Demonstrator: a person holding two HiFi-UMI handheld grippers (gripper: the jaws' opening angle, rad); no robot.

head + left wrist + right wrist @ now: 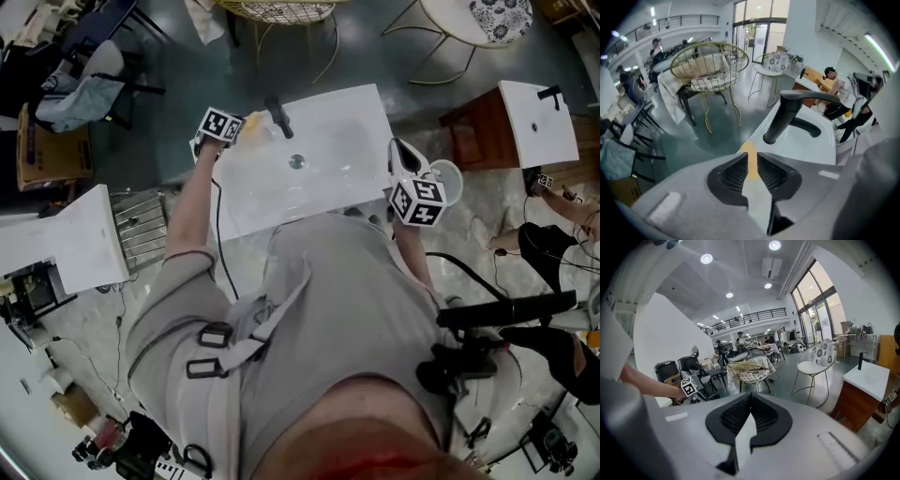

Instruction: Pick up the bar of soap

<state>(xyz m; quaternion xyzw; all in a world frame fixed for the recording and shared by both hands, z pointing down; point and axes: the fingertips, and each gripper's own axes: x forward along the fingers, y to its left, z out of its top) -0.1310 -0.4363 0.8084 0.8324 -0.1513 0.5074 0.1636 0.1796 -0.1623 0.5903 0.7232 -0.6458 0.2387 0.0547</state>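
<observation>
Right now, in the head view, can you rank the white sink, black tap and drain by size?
1. white sink
2. black tap
3. drain, though the tap rises nearer the camera, so those two are close.

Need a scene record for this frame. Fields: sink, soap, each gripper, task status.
sink: white basin, black faucet at its back
soap: yellow bar, at the sink's far left corner by the faucet
left gripper: jaws a slit apart, soap showing in the gap, no clear grip
right gripper: jaws together, empty, at the sink's right edge
task status: soap looks not yet lifted
</observation>
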